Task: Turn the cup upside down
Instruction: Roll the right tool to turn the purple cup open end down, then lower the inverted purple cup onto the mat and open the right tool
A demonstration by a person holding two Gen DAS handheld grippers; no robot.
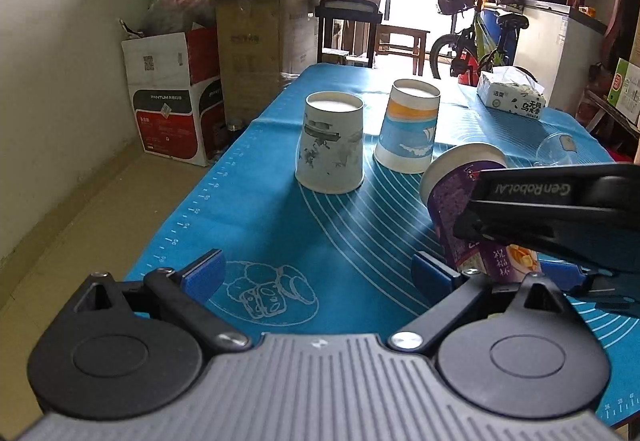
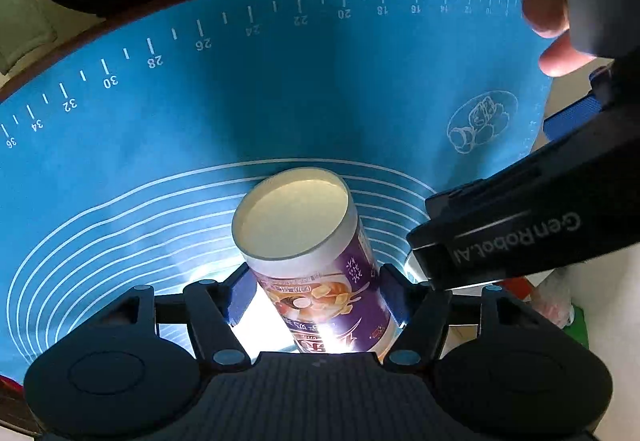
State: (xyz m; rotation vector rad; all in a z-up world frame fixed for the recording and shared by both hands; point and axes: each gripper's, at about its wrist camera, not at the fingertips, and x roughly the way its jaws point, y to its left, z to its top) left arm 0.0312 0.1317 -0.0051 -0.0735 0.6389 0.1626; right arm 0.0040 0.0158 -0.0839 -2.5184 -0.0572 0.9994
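Observation:
A purple paper cup [image 1: 456, 201] is tilted, its flat bottom up and toward the cups behind, above the blue mat [image 1: 280, 225]. My right gripper [image 2: 316, 293] is shut on the purple cup [image 2: 316, 265], one blue pad on each side of its wall. In the left wrist view the right gripper's black body [image 1: 560, 209] covers the cup's lower part. My left gripper [image 1: 320, 273] is open and empty, low over the mat, just left of the cup.
Two paper cups stand upside down on the mat, a grey-printed one [image 1: 330, 143] and a blue-orange one [image 1: 408, 127]. A clear plastic cup [image 1: 556, 149] lies at the right. A tissue pack [image 1: 512, 93] sits at the far edge. Cardboard boxes [image 1: 176, 97] stand left.

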